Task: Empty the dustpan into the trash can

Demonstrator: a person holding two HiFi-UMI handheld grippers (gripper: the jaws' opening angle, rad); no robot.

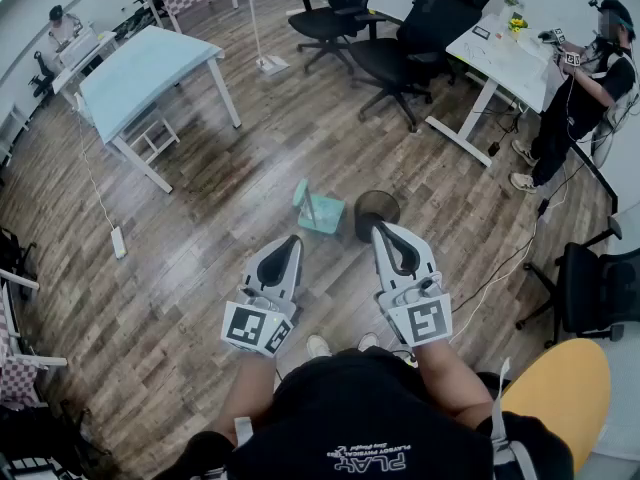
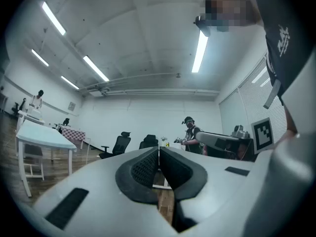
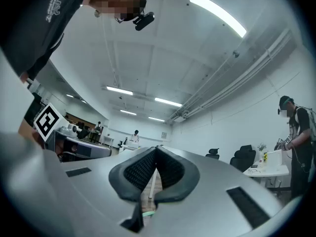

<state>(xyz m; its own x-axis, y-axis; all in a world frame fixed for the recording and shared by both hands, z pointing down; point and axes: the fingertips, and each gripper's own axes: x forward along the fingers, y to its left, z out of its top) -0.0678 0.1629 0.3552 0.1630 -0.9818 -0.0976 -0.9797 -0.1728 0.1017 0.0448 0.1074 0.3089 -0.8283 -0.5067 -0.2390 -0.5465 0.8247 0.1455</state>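
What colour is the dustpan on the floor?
Mint green: the dustpan shows clearest in the head view.

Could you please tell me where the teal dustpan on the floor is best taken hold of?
Likely the short handle of the teal plastic dustpan, from the left with the left tool: it juts out at the pan's left end, and the round black trash can crowds the right.
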